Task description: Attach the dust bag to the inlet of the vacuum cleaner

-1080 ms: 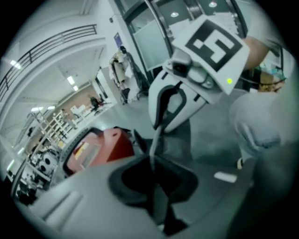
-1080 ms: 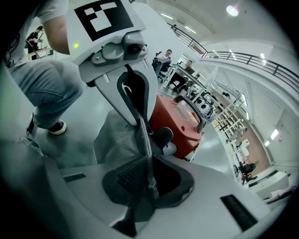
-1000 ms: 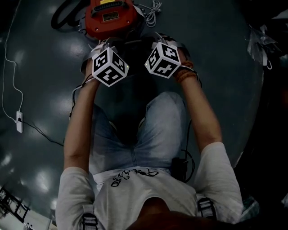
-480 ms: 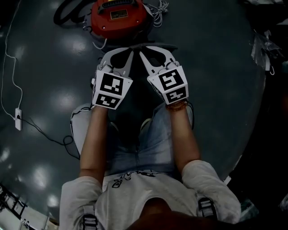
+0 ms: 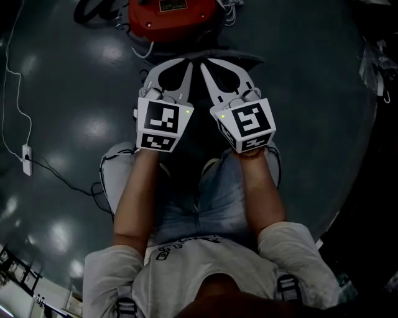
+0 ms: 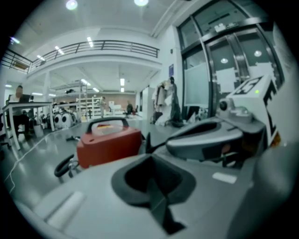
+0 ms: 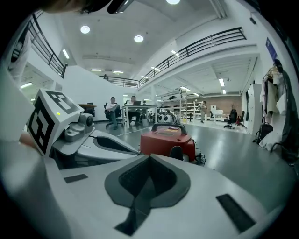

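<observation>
Held over the knees, the left tool (image 5: pixel 185 63) and right tool (image 5: pixel 204 63) are clenched, tips nearly meeting. A dark flat sheet (image 5: pixel 245 60), probably the dust bag, is seen across those tips. Straight ahead on the floor, slightly leftward, the red vacuum cleaner (image 5: pixel 169 18) is placed.

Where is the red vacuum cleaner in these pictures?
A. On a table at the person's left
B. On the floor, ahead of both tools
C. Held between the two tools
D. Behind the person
B: the vacuum cleaner stands on the floor, beyond the tips of the left tool and the right tool, apart from both.
</observation>
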Demonstrator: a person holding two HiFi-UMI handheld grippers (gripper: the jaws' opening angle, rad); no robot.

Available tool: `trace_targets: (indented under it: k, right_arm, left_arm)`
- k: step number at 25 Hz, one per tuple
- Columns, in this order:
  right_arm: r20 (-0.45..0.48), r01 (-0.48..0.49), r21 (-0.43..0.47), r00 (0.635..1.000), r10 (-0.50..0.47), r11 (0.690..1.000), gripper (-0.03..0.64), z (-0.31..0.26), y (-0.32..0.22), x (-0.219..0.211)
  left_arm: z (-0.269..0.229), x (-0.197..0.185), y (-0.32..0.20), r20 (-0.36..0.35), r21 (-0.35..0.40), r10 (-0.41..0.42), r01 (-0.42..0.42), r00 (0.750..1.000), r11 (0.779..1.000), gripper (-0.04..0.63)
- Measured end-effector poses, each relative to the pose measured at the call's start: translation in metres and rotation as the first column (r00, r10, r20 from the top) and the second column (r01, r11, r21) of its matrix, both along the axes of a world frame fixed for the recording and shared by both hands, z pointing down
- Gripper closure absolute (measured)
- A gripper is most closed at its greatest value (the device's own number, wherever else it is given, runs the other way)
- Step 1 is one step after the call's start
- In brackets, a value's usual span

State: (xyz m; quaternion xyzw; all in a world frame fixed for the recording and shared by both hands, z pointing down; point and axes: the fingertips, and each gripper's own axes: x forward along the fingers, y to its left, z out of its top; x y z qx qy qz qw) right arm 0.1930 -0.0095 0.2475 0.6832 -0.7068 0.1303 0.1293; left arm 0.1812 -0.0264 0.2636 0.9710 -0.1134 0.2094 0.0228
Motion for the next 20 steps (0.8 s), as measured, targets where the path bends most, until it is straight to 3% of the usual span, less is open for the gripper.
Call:
trace_targets:
  k: [9,20]
  right_arm:
    - [-0.008,-0.008,0.004,1.000,0.008,1.000,0.604,-0.0004,0.0024,0.0023]
    - [0.005,-0.009,0.006,1.000,0.009,1.000,0.604,-0.0007,0.0008,0.0006]
  left_arm:
    - [-0.0034,0.0073,0.0031,-0.038,-0.035,0.005,-0.006,0.999,0.999,0.591]
    - [-0.0055,0.0013,0.0023,-0.024,-0.028,0.002,-0.002,1.000,1.000,0.591]
